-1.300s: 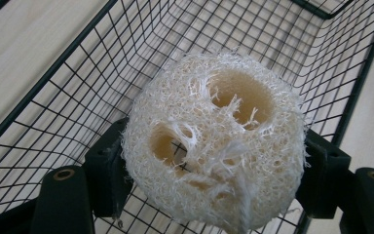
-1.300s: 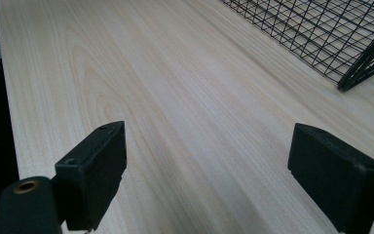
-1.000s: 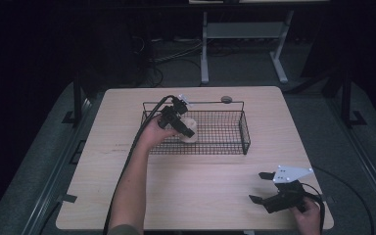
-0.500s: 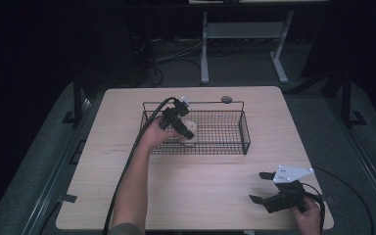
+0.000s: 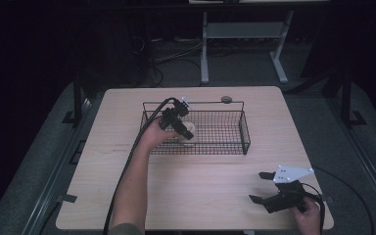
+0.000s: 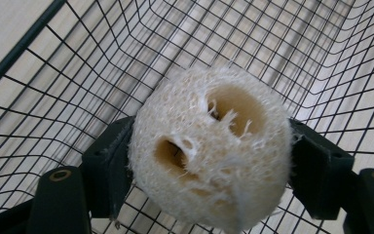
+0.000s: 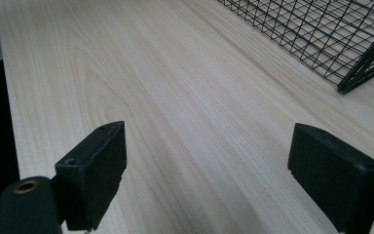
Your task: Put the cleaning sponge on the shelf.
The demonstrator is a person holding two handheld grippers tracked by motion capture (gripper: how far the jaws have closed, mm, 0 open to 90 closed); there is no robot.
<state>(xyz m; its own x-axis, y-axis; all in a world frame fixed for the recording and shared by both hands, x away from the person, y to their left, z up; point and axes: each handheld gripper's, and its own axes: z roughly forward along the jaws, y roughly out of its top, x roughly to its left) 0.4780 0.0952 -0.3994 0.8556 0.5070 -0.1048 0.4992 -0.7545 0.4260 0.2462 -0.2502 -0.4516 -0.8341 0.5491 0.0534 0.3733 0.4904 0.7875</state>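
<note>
Since the earlier high view frames, the left gripper (image 5: 182, 128) has shifted only a little inside the wire basket (image 5: 245, 132), settling slightly lower and nearer over its left end; the right gripper (image 5: 267, 187) has stayed where it was, at the near right of the worktop (image 5: 215, 186).

A person reaches the left arm forward across the worktop into the black wire basket, which sits at the far middle of the worktop. The left gripper's jaws pinch a pale, fibrous loofah sponge (image 6: 209, 146) from both sides. The sponge is held within the basket's walls, above or close to its mesh floor; whether it touches the floor cannot be told.

Judged from this, the carrying is nearly done: the sponge is inside the basket. What seems left is to spread the jaws, release it, and draw the gripper out.

The right gripper rests low over bare worktop with its jaws spread wide and nothing between them.

The high view gives the overall layout, plus a small round dark object (image 5: 226, 99) on the worktop just beyond the basket's far rim. The left gripper view adds the sponge's rough texture and two hollow channels. The right gripper view shows a near corner of the basket (image 7: 341, 48), well apart from its jaws.
</note>
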